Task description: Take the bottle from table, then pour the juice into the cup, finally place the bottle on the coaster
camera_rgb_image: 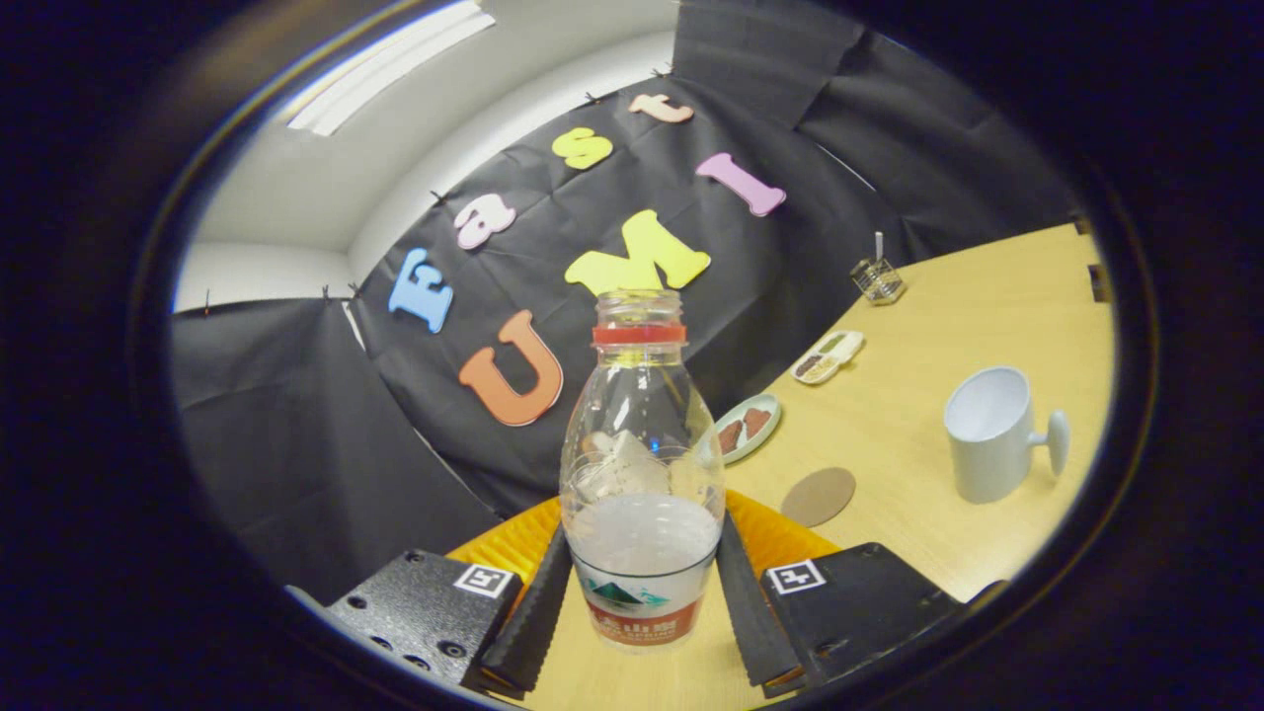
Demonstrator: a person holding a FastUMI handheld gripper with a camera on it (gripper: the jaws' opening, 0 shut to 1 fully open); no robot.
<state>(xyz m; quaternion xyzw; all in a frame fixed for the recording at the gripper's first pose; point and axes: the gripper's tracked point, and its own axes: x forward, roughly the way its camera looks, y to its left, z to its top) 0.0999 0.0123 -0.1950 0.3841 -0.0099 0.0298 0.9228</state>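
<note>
Between the gripper [642, 602] fingers, pressed by both, stands the bottle [642, 464]

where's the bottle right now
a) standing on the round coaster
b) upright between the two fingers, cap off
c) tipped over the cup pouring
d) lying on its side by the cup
b: the bottle stands upright between the fingers of the hand-held gripper, both pressing its sides, its mouth open with no cap; the cup and the coaster lie apart beyond it on the table.
</note>
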